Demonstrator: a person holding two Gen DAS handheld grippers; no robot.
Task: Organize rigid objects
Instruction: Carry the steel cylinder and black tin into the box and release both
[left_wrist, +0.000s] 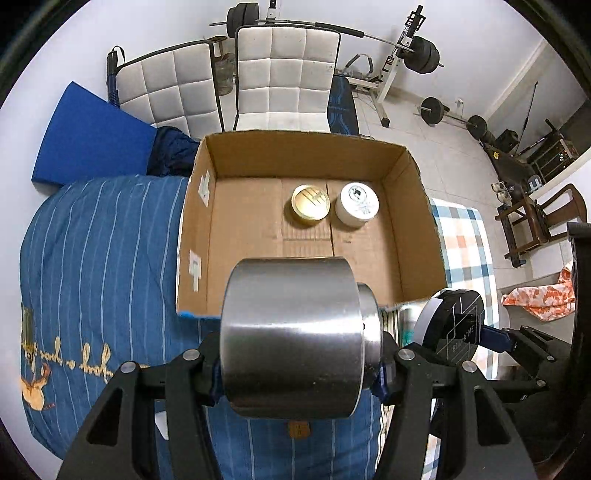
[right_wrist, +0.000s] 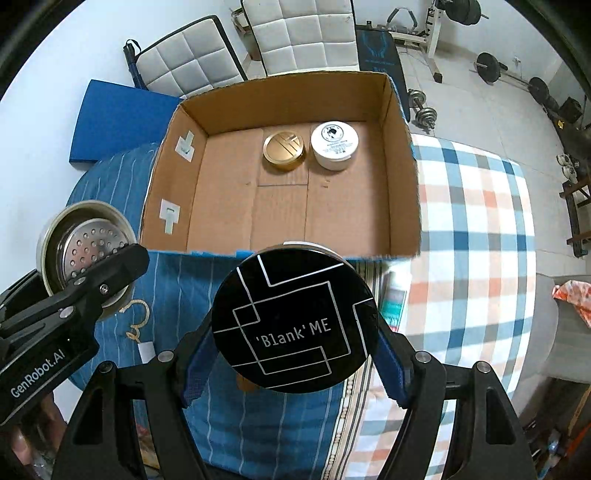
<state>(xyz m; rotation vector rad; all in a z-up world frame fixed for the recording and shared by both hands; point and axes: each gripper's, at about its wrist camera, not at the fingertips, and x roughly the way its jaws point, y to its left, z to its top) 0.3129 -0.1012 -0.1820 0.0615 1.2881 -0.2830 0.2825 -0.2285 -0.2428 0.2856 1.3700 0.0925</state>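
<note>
Two grippers are loaded at once: the left gripper is clamped on a steel canister turned on its side, its open end showing a perforated insert in the right wrist view, and the right gripper is clamped on a black-lidded round tin marked 'Blank' ME. Both are held just short of the near wall of the open cardboard box, above the blue striped bedding, the canister to the left and the tin to the right. Inside the box, toward the far wall, two containers already sit side by side, almost touching: a gold-lidded tin on the left and a white jar on the right. By my count that makes four round containers, two placed and two in the grip, so the sorting looks about half done, with both held pieces left to set down on the bare box floor. A greenish tube-like item lies on the bedding near the box's right corner; it is too hidden to say whether it belongs to the job.
</note>
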